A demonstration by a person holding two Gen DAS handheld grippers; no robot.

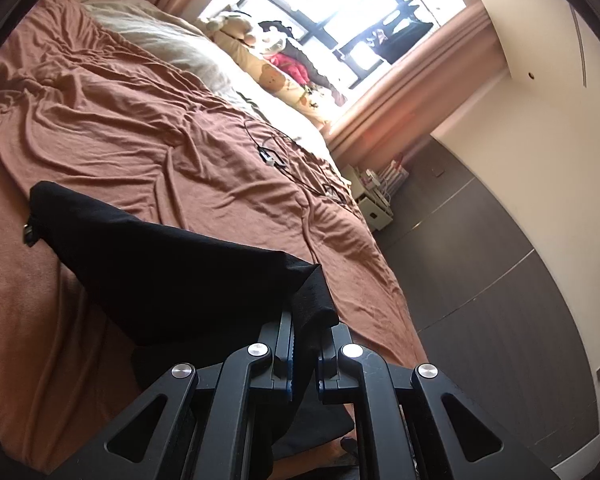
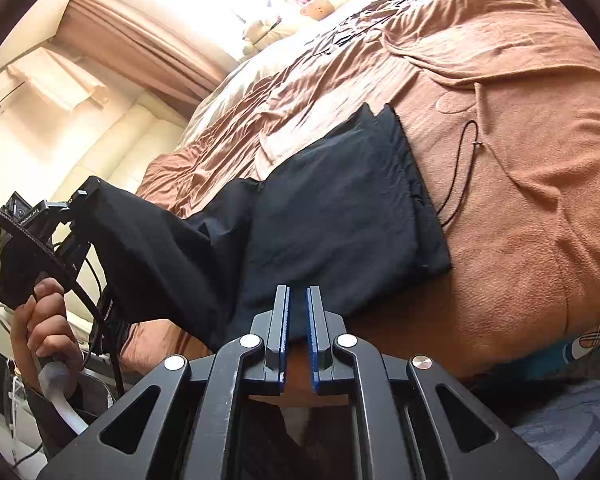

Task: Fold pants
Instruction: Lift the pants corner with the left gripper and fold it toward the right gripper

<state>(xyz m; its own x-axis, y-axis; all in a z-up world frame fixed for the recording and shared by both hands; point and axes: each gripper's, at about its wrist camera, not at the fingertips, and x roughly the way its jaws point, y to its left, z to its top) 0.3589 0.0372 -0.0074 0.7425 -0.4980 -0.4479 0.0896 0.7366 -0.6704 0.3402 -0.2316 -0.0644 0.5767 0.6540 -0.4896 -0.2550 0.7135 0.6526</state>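
Observation:
Black pants (image 1: 160, 272) hang over the brown bed sheet (image 1: 140, 120), stretched between both grippers. My left gripper (image 1: 310, 324) is shut on a thick bunched edge of the cloth, which lifts away to the left. In the right wrist view the pants (image 2: 340, 208) lie partly flat on the bed (image 2: 520, 220), and one end rises to the left gripper (image 2: 80, 200), held by a person's hand (image 2: 46, 320). My right gripper (image 2: 298, 290) sits at the near edge of the pants. Its jaws stand nearly together, with thin black cloth between the pads.
A thin black cable (image 1: 268, 152) runs across the sheet; the cable (image 2: 464, 160) lies just right of the pants. Pillows and plush toys (image 1: 272, 64) line the window side. A small white bedside unit (image 1: 374, 200) stands beyond the bed, by dark wall panels (image 1: 480, 260).

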